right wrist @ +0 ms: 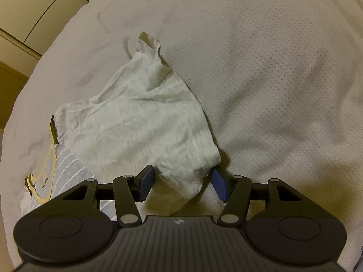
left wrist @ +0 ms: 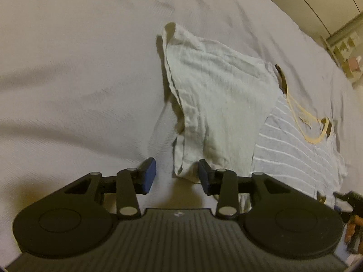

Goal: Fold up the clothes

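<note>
A pale, crumpled garment (left wrist: 217,104) lies on the white bedspread (left wrist: 79,79), partly folded over a grey striped garment (left wrist: 295,149) with yellow neck trim (left wrist: 304,117). My left gripper (left wrist: 177,175) is open, and the pale garment's near lower corner (left wrist: 185,170) hangs between its blue pads (left wrist: 149,174) without being pinched. In the right wrist view the same pale garment (right wrist: 140,122) spreads ahead. My right gripper (right wrist: 183,182) is open around another near corner (right wrist: 188,181). The striped garment (right wrist: 65,167) shows at the left.
Wrinkled bedspread (right wrist: 283,90) stretches wide to the sides of the garments. Cupboard doors (right wrist: 27,11) stand beyond the bed's edge. A wooden shelf (left wrist: 347,54) sits at the far right. A person's hand (left wrist: 354,226) shows at the lower right edge.
</note>
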`<action>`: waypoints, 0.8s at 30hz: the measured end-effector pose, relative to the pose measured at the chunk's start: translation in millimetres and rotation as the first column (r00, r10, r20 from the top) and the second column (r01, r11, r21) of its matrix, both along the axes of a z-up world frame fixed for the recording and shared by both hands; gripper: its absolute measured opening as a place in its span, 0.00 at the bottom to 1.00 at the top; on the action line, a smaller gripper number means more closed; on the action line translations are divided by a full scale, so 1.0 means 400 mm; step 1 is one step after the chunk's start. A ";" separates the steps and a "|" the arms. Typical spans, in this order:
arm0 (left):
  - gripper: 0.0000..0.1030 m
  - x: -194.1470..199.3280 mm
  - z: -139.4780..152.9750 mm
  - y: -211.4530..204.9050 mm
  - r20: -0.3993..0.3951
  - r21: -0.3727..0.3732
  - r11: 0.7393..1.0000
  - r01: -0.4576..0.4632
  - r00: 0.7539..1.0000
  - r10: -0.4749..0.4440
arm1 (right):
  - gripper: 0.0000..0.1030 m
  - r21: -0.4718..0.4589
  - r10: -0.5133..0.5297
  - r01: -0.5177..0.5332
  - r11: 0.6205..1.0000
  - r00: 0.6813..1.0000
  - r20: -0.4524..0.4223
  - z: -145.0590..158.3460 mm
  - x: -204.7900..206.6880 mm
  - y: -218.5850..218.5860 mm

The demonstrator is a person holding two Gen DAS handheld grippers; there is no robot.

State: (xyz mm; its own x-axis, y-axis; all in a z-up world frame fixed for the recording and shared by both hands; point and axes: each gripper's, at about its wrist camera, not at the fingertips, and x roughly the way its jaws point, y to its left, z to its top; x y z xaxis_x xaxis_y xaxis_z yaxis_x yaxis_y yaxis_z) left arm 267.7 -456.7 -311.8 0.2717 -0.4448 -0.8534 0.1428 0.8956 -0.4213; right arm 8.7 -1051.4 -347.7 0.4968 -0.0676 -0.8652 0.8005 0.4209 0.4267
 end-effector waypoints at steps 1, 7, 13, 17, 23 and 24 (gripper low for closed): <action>0.00 0.001 0.008 0.005 0.003 -0.019 1.000 -0.002 1.000 0.003 | 0.56 0.001 0.001 -0.001 1.000 1.000 0.001 0.006 -0.011 -0.004; 0.00 0.007 0.083 0.083 0.070 0.009 0.999 -0.035 0.997 0.034 | 0.56 0.002 -0.007 0.007 1.000 1.000 0.009 0.009 -0.018 -0.012; 0.00 0.009 0.066 0.048 0.019 0.077 0.997 0.012 1.000 -0.014 | 0.56 0.015 -0.040 0.040 0.999 0.999 0.027 0.027 -0.063 -0.020; 0.01 0.017 0.037 0.023 -0.005 0.132 0.990 0.048 0.999 -0.047 | 0.20 0.016 0.002 -0.002 1.000 1.000 0.005 0.029 -0.051 -0.036; 0.03 0.015 0.061 0.031 0.005 0.205 0.977 0.056 0.998 -0.059 | 0.04 -0.149 0.078 -0.094 0.984 0.990 -0.113 0.083 -0.044 -0.066; 0.03 0.015 0.065 0.037 0.004 0.218 0.975 0.051 0.999 -0.053 | 0.04 -0.176 0.061 -0.084 0.981 0.989 -0.133 0.089 -0.053 -0.074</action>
